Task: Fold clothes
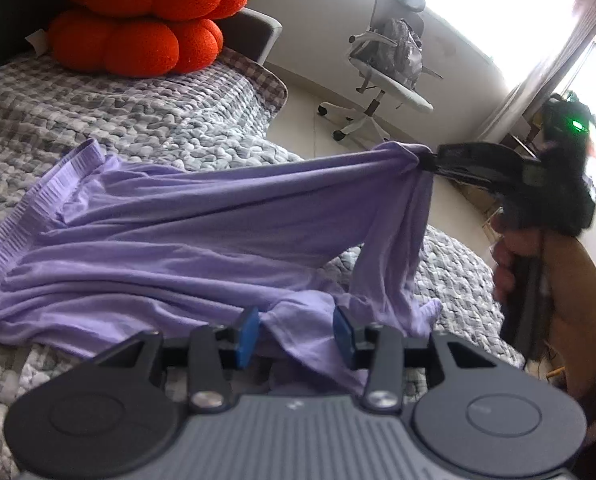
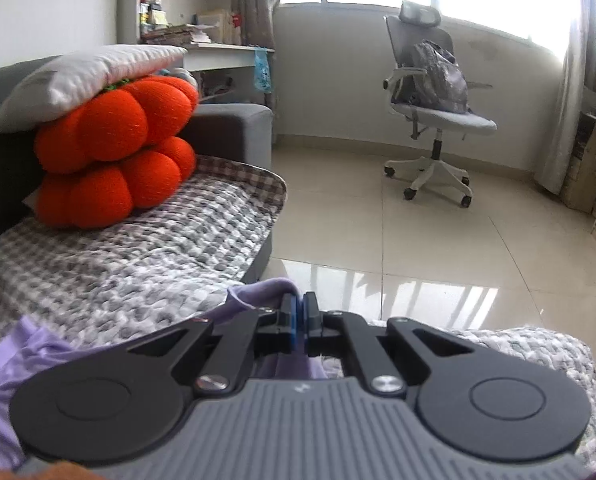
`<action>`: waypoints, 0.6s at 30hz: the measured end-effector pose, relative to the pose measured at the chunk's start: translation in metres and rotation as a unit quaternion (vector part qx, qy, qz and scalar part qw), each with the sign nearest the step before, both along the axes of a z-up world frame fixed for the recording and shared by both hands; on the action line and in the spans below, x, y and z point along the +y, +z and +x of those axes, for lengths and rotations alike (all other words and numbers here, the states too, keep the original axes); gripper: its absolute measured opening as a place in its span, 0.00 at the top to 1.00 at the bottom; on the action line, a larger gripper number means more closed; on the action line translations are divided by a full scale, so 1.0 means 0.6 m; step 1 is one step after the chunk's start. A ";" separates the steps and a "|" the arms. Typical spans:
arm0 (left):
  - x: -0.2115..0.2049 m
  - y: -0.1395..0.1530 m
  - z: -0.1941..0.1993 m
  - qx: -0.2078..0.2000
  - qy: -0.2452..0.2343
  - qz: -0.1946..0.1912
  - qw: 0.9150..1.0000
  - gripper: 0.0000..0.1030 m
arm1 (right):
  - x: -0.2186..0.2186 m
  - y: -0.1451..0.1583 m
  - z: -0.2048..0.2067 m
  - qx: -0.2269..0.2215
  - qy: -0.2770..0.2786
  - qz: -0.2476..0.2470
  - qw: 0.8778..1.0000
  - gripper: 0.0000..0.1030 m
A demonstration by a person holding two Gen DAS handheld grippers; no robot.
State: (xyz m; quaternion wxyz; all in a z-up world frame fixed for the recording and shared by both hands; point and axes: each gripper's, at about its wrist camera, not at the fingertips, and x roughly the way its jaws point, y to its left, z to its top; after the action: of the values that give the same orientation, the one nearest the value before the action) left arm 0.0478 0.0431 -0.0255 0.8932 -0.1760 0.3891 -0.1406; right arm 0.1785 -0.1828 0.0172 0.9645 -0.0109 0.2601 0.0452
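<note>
Behind the lilac garment (image 1: 201,216), orange cushions (image 1: 137,20) and office chair (image 1: 390,60).

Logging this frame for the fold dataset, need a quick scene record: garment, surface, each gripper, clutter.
garment: purple garment, partly lifted, ribbed waistband end lying on the cover
surface: grey checked quilted cover on a sofa
right gripper: shut on a bunched end of the garment, holding it up above the cover
left gripper: open, fabric lying between the blue pads, not pinched
clutter: orange cushions stacked at the far end; office chair on the floor
</note>
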 end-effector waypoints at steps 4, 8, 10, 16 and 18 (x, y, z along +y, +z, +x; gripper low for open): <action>0.003 -0.003 0.003 0.007 0.003 0.002 1.000 0.59 | 0.003 -0.013 0.036 0.015 -0.007 -0.003 1.000 0.97; 0.005 -0.004 0.006 0.012 0.006 0.003 1.000 0.58 | 0.009 -0.030 0.063 0.027 -0.006 -0.012 1.000 0.97; 0.005 -0.006 0.006 0.016 0.006 0.004 1.000 0.58 | 0.012 -0.041 0.074 0.036 -0.006 -0.018 0.999 0.97; 0.008 -0.009 0.008 0.023 0.009 0.007 1.000 0.57 | 0.017 -0.071 0.097 0.069 0.001 -0.031 0.997 0.97; 0.008 -0.010 0.008 0.024 0.010 0.008 1.000 0.57 | 0.015 -0.079 0.099 0.081 -0.001 -0.024 0.996 0.95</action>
State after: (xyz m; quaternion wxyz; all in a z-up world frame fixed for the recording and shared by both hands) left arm 0.0525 0.0479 -0.0313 0.8861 -0.1763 0.4101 -0.1245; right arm 0.2380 -0.1736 -0.0301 0.9396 -0.0299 0.3387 0.0388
